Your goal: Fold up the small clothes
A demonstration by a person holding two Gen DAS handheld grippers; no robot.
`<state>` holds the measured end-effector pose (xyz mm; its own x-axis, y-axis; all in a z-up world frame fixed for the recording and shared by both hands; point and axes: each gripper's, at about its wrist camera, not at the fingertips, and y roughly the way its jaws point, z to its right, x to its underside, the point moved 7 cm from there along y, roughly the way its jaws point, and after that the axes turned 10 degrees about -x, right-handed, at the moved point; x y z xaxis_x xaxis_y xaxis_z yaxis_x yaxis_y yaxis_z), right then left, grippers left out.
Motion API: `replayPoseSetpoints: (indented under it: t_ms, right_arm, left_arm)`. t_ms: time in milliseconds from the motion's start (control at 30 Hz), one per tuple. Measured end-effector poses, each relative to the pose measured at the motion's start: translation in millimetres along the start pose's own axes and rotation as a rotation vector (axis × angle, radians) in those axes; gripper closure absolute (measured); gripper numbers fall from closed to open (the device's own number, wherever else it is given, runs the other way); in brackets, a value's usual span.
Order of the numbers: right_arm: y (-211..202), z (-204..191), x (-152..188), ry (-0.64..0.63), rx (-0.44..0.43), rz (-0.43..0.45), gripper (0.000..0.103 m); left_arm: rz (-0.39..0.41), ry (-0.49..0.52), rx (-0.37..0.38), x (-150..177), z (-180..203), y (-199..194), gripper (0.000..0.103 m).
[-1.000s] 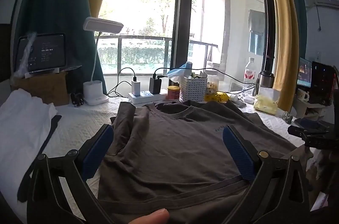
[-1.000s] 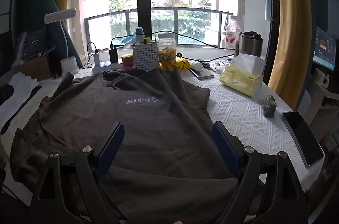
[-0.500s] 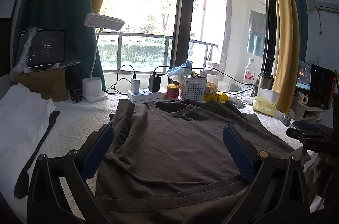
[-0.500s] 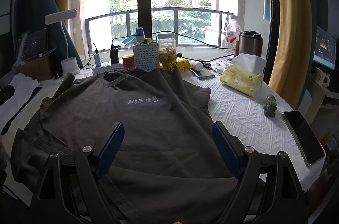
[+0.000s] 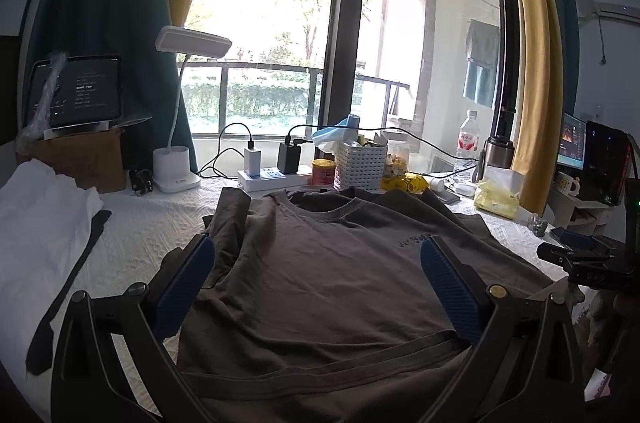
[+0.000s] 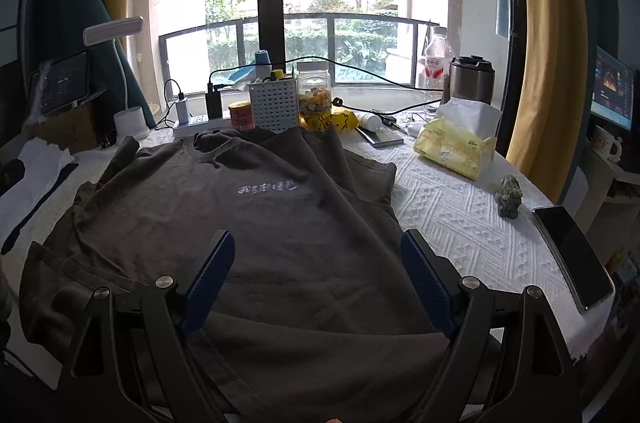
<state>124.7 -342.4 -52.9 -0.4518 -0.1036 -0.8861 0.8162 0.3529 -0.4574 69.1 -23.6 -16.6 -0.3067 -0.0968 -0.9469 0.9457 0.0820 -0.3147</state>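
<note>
On the white textured tabletop [image 6: 460, 219] a dark brown cotton T-shirt [image 6: 256, 223] lies spread face up, collar toward the window. Both the left claw [image 5: 318, 287] and the right claw [image 6: 318, 275] hover spread wide above its lower part, pinching nothing. Behind the collar crowd a white perforated plastic basket [image 6: 274, 105], a red tin [image 6: 241, 116] and a white power strip [image 5: 266, 179]. A white folded garment [image 5: 36, 223] lies left; a yellow tissue pack [image 6: 454, 147] and black phone [image 6: 572, 257] lie right.

Both the left gripper [image 5: 316, 279] and right gripper [image 6: 316, 271] have black frames, ribbed blue fingers [image 5: 182, 289] and silver screws.
</note>
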Motion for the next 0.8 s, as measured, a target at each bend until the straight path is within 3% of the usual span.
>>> replayPoseSetpoints:
  t_ms: [800]
  right_arm:
    - [-0.7, 1.4, 0.2, 0.0, 0.002, 0.001, 0.016]
  left_arm:
    - [-0.008, -0.009, 0.024, -1.4, 4.3, -4.2, 0.001]
